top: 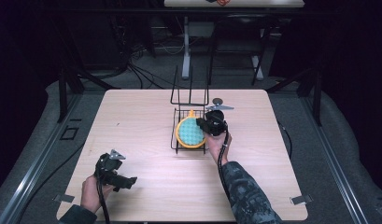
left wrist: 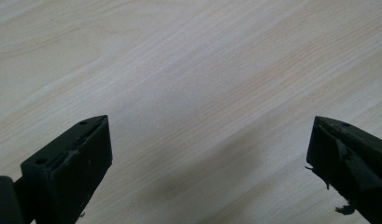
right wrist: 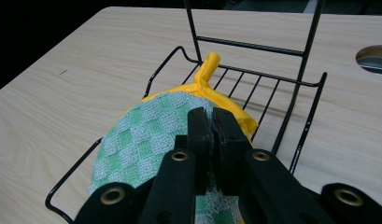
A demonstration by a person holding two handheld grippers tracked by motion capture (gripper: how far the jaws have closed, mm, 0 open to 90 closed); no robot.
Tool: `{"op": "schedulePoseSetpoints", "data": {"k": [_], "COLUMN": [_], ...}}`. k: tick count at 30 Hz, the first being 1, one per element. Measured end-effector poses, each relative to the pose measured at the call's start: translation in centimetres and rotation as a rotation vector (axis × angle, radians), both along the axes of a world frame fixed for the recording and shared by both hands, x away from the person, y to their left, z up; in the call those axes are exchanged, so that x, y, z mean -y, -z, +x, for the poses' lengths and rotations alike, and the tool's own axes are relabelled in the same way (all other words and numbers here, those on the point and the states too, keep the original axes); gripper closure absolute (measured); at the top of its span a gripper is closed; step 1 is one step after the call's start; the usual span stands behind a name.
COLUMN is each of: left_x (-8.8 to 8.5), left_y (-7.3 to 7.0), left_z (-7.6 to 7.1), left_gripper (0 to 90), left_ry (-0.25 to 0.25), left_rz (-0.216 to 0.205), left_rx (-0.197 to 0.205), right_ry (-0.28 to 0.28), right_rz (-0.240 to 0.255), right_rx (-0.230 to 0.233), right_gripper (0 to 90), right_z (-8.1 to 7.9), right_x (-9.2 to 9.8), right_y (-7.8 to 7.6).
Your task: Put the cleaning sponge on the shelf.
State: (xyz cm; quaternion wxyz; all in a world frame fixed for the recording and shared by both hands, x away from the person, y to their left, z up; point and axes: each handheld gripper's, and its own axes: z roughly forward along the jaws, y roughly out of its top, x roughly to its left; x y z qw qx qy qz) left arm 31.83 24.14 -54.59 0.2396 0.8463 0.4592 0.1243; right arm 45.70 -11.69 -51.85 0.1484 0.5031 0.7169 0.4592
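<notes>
A round pot holder [top: 188,132], green-and-white checked with a yellow rim and loop, lies in a black wire rack [top: 173,136] at the middle of the table. In the right gripper view the pot holder [right wrist: 146,140] spreads over the rack [right wrist: 296,154], its loop pointing to the far side. My right gripper [top: 201,124] reaches in from the rack's right side, and its jaws [right wrist: 212,123] are shut on the pot holder's near edge, with cloth showing between them. My left gripper [top: 131,180] rests low near the front left of the table, open [left wrist: 209,154] over bare wood.
The rack's tall wire back [top: 189,95] stands at its far end. A round cable hole [top: 217,101] sits in the table just behind the right gripper, also seen as the cable hole [right wrist: 373,58] at the right edge. Dark floor and stands surround the table [top: 132,121].
</notes>
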Motion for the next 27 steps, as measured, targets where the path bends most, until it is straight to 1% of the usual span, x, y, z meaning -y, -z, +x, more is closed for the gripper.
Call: {"op": "schedulePoseSetpoints", "data": {"k": [4, 6, 7, 8, 10, 13, 17, 18, 21, 23, 24, 26, 27], "left_x": [0.0, 0.0, 0.0, 0.0, 0.0, 0.0, 0.0, 0.0, 0.0, -0.1, -0.1, 0.0, 0.0], "left_y": [0.0, 0.1, 0.0, 0.0, 0.0, 0.0, 0.0, 0.0, -0.1, -0.1, -0.1, -0.1, -0.1], "left_z": [0.0, 0.0, 0.0, 0.0, 0.0, 0.0, 0.0, 0.0, 0.0, 0.0, 0.0, 0.0, 0.0], "left_gripper": [0.2, 0.2, 0.2, 0.2, 0.2, 0.2, 0.2, 0.2, 0.2, 0.2, 0.2, 0.2, 0.2], "left_ry": [0.0, -0.002, 0.002, -0.002, -0.003, -0.005, -0.003, -0.001, -0.008, -0.007, -0.006, -0.002, -0.003], "left_rz": [0.001, 0.002, 0.001, 0.002, -0.003, 0.001, 0.0, 0.0, -0.005, -0.006, -0.002, 0.0, -0.001], "left_rx": [-0.003, 0.003, -0.001, 0.004, 0.003, 0.003, 0.005, 0.001, 0.011, 0.01, 0.008, 0.006, 0.007], "right_ry": [0.007, 0.013, 0.015, 0.016, 0.017, 0.016, 0.016, 0.018, 0.005, -0.012, -0.029, -0.041, -0.048], "right_rz": [0.002, 0.002, -0.002, -0.005, -0.013, -0.013, -0.014, -0.014, -0.013, -0.013, -0.015, -0.025, -0.021], "right_rx": [-0.017, -0.019, -0.02, -0.023, -0.03, -0.049, -0.053, -0.058, -0.056, -0.052, -0.051, -0.052, -0.053], "right_gripper": [85.8, 85.3, 84.9, 84.5, 84.2, 83.7, 81.6, 81.0, 76.5, 70.2, 67.5, 61.4, 60.0], "right_z": [0.3, 0.4, 0.5, 0.5, 0.7, 0.8, 1.0, 1.0, 1.0, 1.0, 0.9, 0.9, 0.8], "right_x": [0.2, 0.3, 0.4, 0.4, 0.5, 0.5, 0.4, 0.3, 0.4, 0.6, 0.7, 0.8, 1.0], "right_y": [0.3, 0.5, 0.6, 0.6, 0.8, 1.0, 1.4, 1.4, 1.3, 1.0, 0.9, 0.7, 0.6]}}
